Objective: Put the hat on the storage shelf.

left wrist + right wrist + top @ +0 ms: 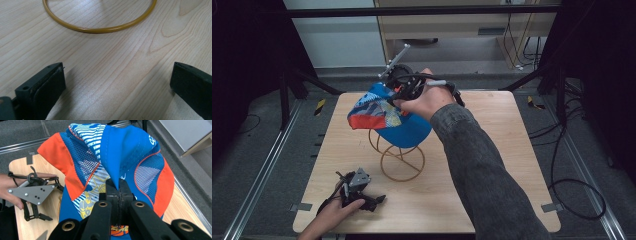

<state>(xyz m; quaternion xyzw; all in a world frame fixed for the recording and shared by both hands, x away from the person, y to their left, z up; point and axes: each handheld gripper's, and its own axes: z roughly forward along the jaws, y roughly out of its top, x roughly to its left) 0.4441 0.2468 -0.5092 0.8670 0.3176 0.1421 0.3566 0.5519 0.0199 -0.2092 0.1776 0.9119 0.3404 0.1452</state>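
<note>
Cap [387, 117] is held pinched in the closed right gripper [119, 195], directly above the wire stand [401, 160] at mid-worktop [492, 165]; left gripper [362, 192], wide open, is rested nearer the front edge.

Dim, dark-edged surroundings; the table [512, 150] evenly lit from overhead, with soft shadows and slight blur.

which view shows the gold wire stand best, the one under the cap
The high view: the wire stand shows whole there, its round base ring on the table and its loops rising under the blue cap. The left gripper view catches just an arc of the base ring. In the right gripper view the cap covers it.
</note>
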